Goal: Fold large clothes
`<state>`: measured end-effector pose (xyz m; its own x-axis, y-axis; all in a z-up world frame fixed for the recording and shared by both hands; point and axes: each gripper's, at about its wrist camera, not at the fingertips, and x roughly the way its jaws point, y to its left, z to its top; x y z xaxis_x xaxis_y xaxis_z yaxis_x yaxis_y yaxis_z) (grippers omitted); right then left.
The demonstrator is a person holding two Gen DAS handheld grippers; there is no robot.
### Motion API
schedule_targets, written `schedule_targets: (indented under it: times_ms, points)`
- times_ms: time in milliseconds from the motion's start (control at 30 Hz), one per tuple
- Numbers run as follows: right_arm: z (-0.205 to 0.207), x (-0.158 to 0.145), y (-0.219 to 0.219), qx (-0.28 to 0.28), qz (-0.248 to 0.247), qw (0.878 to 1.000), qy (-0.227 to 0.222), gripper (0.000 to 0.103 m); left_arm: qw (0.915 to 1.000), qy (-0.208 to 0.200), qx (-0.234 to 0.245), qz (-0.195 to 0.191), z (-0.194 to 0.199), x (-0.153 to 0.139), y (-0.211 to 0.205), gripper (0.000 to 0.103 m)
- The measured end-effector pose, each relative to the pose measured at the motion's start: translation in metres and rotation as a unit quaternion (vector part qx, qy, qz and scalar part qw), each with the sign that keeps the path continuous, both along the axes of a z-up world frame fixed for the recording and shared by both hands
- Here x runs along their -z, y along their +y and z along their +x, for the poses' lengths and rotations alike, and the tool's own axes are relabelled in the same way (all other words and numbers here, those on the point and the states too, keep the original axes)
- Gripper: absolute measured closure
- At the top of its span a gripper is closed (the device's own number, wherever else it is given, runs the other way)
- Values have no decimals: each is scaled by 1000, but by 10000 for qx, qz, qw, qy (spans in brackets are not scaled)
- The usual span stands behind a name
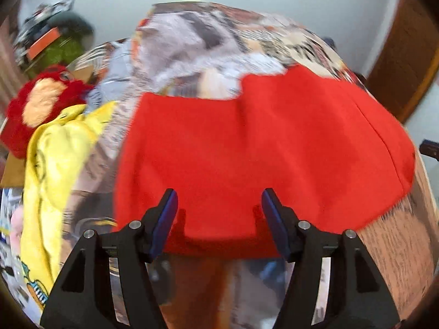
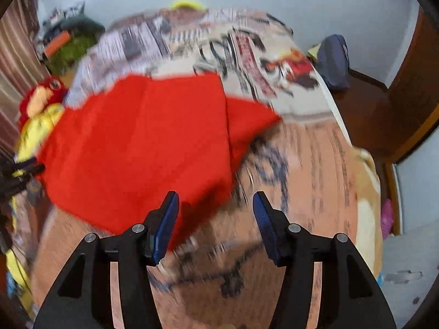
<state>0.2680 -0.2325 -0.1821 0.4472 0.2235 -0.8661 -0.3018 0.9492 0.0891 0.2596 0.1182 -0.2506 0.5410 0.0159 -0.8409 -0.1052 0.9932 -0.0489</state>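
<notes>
A large red garment (image 1: pixel 260 148) lies spread flat on a bed with a printed cover (image 1: pixel 208 41). My left gripper (image 1: pixel 218 200) is open, its blue-padded fingers over the garment's near edge, holding nothing. In the right wrist view the same red garment (image 2: pixel 142 148) lies to the left, its right corner pointing across the cover (image 2: pixel 296 170). My right gripper (image 2: pixel 215 201) is open and empty, just above the garment's near right edge. The left tool shows at the left edge of the right wrist view (image 2: pixel 19 172).
A yellow garment (image 1: pixel 57 159) and a red plush toy (image 1: pixel 38 104) lie left of the red garment. A cluttered pile (image 1: pixel 52 41) stands at the far left. A dark blue bag (image 2: pixel 333 60) sits off the bed's far right, by a wooden door (image 2: pixel 411 87).
</notes>
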Motion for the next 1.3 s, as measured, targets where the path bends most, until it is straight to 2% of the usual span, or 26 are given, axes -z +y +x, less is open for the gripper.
schedule_targets:
  times_ms: [167,300,400,433,467,500,533,600,667,733,867,933,1000,1067,1133,1200,1300]
  points:
    - [39,3,20,-34,39,9999,-147,51,9973,-49,-729,0,9,-3,51,40]
    - [82,36,24,6,256,9988,412,51,9940,30,-1092,42,11,6,79,40]
    - [97,54,21,155,483,9961,717,52,9916,130,-1284,21,11,16,93,40]
    - [100,59,20,181,649,9947,776,53,9906,177,-1355,47,12,20,96,40]
    - [100,61,19,214,791,9936,780,59,9899,212,-1396,84,14,23,96,40]
    - [98,62,19,239,963,9922,760,68,9898,254,-1395,142,16,27,96,40]
    - [96,62,19,255,1054,9914,734,72,9902,287,-1355,194,17,29,94,40]
    - [91,58,21,260,1130,9915,595,90,9911,363,-1234,350,22,34,87,40]
    - [80,50,22,177,1093,9931,378,93,9917,415,-1137,424,28,38,81,40]
    - [71,37,22,123,900,9959,54,94,9923,423,-1116,327,31,38,78,40]
    - [50,11,10,132,793,9957,-456,95,9926,307,-1122,353,36,37,75,40]
    - [45,12,7,142,560,9971,-494,95,9906,331,-1180,600,41,42,77,40]
    - [48,28,7,161,255,9991,-304,95,9855,558,-1322,909,46,55,83,40]
    - [54,46,5,246,130,9996,55,95,9849,741,-1369,752,47,68,92,40]
    - [56,55,1,562,-206,9982,106,95,9852,787,-1438,496,42,72,99,40]
    - [54,50,-4,677,-173,9975,96,94,9859,717,-1495,226,33,67,105,40]
    - [47,32,-14,775,65,9968,185,94,9869,647,-1478,29,21,56,108,40]
